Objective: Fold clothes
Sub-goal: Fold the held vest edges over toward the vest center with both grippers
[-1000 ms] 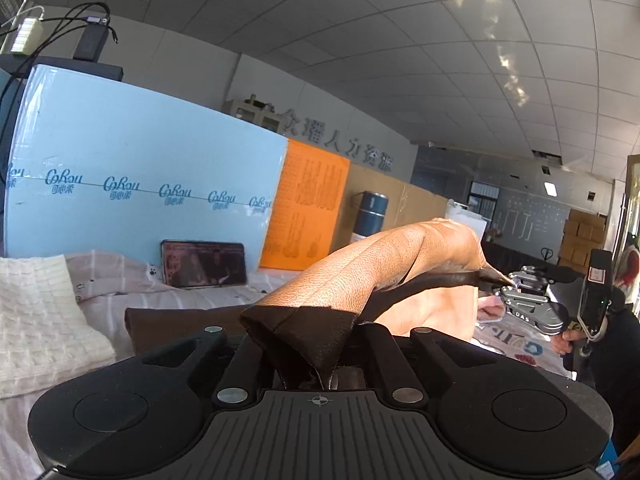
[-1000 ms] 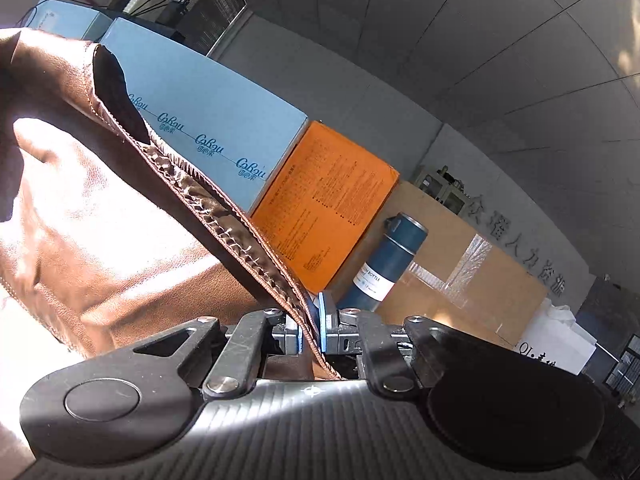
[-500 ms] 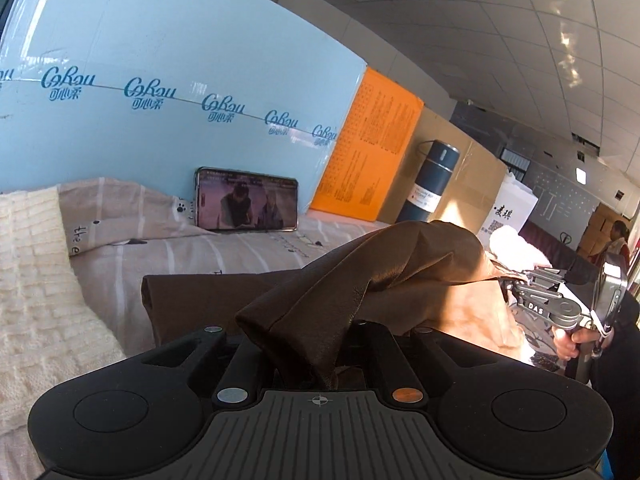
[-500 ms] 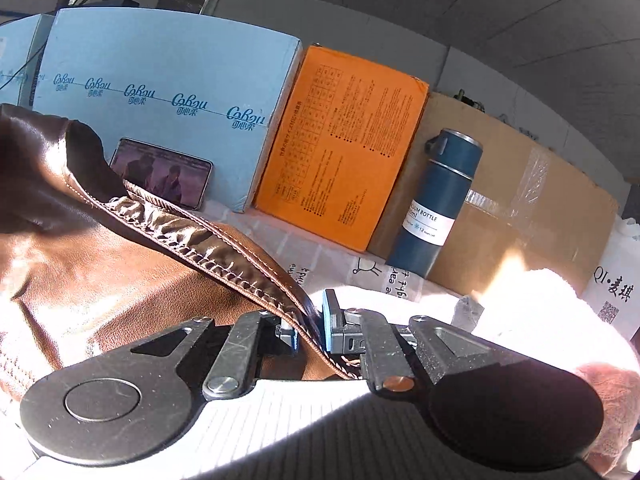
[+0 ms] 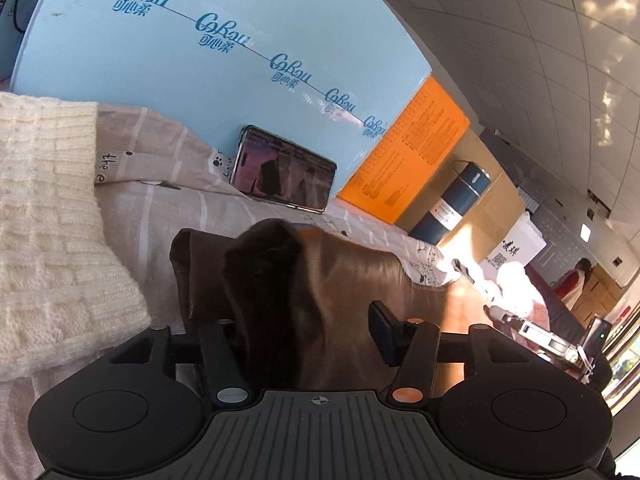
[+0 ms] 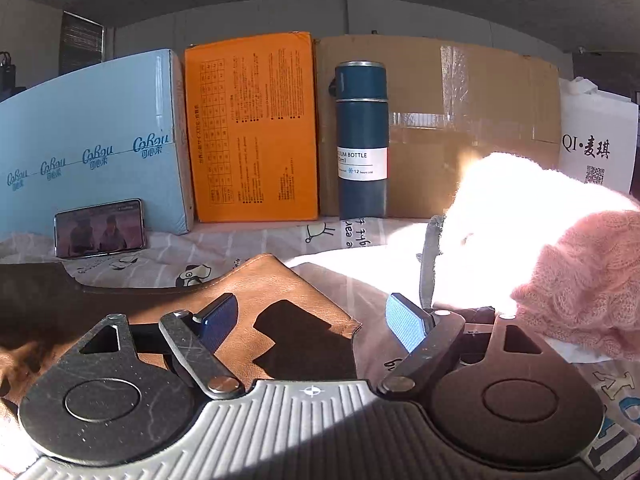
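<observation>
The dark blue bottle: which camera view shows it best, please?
The right wrist view. There the dark blue bottle stands upright near the centre, whole, with its white label readable. In the left wrist view the bottle is small, tilted by the lens, far to the right, and its label is unreadable.

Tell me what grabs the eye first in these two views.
The brown leather garment sprawls on the printed sheet between the open right gripper fingers. Behind it a dark blue vacuum bottle stands upright against cardboard, beside an orange box. Sunlight blows out a pink knit at right.
</observation>
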### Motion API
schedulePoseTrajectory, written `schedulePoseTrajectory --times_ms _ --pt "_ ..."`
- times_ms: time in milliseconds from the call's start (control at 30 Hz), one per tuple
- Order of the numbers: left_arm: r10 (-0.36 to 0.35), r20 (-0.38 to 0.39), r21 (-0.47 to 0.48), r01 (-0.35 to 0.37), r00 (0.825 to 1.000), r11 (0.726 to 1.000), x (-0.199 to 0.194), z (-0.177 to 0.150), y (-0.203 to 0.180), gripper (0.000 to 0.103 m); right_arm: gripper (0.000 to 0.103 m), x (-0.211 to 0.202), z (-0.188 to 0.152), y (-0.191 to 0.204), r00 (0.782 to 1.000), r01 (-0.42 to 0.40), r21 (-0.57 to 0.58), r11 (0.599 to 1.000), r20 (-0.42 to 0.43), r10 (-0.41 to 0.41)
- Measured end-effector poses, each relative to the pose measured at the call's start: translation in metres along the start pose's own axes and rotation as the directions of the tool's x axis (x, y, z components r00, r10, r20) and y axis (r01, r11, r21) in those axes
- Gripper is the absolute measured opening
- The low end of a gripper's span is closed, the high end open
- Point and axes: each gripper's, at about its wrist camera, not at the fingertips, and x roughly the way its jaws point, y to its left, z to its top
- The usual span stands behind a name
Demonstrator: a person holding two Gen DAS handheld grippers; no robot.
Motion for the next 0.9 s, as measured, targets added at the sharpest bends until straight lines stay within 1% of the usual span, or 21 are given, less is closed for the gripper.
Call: schedulePoseTrajectory --times_ms 67,100,200,267,300,333,367,400,433,467,500,600,633,667,733,767,800,833,867,900 --pt "-0.007 0.0 0.0 0.007 1.0 1.0 -0.003 0.0 0.001 0.066 0.082 0.0 0.0 -0.001 1.0 -0.015 0.02 1.0 -0.004 0.015" --pt "-0.001 -0.002 0.006 0.001 1.0 1.0 -0.003 0.0 0.0 0.071 0.082 0.0 -0.001 -0.002 1.0 -0.018 0.03 0.999 -0.009 0.019" --pt "0.014 -0.009 0.046 -0.013 1.0 0.999 -0.002 -0.002 -0.004 0.079 0.082 0.004 -0.001 -0.003 0.999 -0.006 0.052 0.999 -0.037 0.007" --pt "0.021 -0.009 0.069 -0.02 1.0 0.997 0.0 -0.003 -0.007 0.081 0.081 0.007 -0.001 -0.004 0.998 0.002 0.069 0.998 -0.056 0.002" --pt "0.032 0.007 0.082 -0.032 0.999 0.996 0.0 -0.004 -0.009 0.08 0.078 0.009 -0.002 -0.005 0.998 0.0 0.081 0.997 -0.068 0.005" --pt "0.046 0.03 0.099 -0.049 0.998 0.994 -0.001 -0.004 -0.011 0.078 0.068 0.01 -0.002 -0.006 0.997 -0.001 0.093 0.996 -0.08 0.008" --pt "0.073 0.043 0.135 -0.079 0.996 0.988 0.001 -0.004 -0.015 0.049 0.059 0.011 -0.003 -0.007 0.996 -0.002 0.105 0.995 -0.091 0.011" --pt "0.099 0.036 0.165 -0.103 0.994 0.981 0.004 -0.002 -0.018 0.009 0.037 0.012 -0.003 -0.007 0.995 0.0 0.112 0.994 -0.1 0.011" --pt "0.103 0.03 0.174 -0.107 0.994 0.979 0.007 -0.001 -0.02 0.006 0.029 0.012 -0.004 -0.006 0.995 0.007 0.109 0.994 -0.099 0.004" --pt "0.106 0.038 0.185 -0.111 0.994 0.977 0.009 0.0 -0.021 0.006 0.026 0.01 -0.004 -0.004 0.996 0.015 0.104 0.995 -0.089 -0.005" --pt "0.108 0.047 0.196 -0.116 0.993 0.974 0.011 0.002 -0.023 0.006 0.02 0.007 -0.004 -0.003 0.997 0.02 0.104 0.994 -0.073 -0.013" --pt "0.148 0.042 0.233 -0.154 0.988 0.96 0.024 0.008 -0.027 0.007 0.02 0.002 -0.003 -0.001 0.998 0.045 0.096 0.994 -0.044 -0.041" --pt "0.174 0.034 0.243 -0.177 0.984 0.954 0.028 0.008 -0.027 0.009 0.02 0.004 -0.003 -0.001 0.997 0.055 0.093 0.994 -0.054 -0.05" --pt "0.202 0.025 0.252 -0.201 0.979 0.947 0.032 0.007 -0.027 0.016 0.02 0.006 -0.004 -0.001 0.996 0.063 0.092 0.994 -0.065 -0.057" --pt "0.224 0.017 0.256 -0.221 0.974 0.941 0.034 0.005 -0.025 0.022 0.025 0.01 -0.005 -0.004 0.994 0.072 0.103 0.992 -0.09 -0.063" --pt "0.236 0.03 0.253 -0.236 0.971 0.938 0.029 0.006 -0.025 0.031 0.028 0.01 -0.005 -0.005 0.993 0.077 0.112 0.991 -0.096 -0.067" --pt "0.249 0.045 0.25 -0.252 0.968 0.935 0.025 0.007 -0.026 0.047 0.037 0.011 -0.005 -0.007 0.992 0.084 0.12 0.989 -0.101 -0.072" --pt "0.269 0.072 0.243 -0.278 0.961 0.929 0.019 0.008 -0.027 0.056 0.049 0.011 -0.005 -0.008 0.991 0.095 0.127 0.987 -0.102 -0.082" --pt "0.302 0.113 0.226 -0.32 0.947 0.92 0.01 0.008 -0.029 0.074 0.055 0.01 -0.006 -0.009 0.991 0.105 0.133 0.986 -0.102 -0.092" --pt "0.33 0.142 0.213 -0.355 0.933 0.91 0.003 0.008 -0.031 0.086 0.065 0.01 -0.006 -0.009 0.99 0.11 0.136 0.985 -0.101 -0.097"
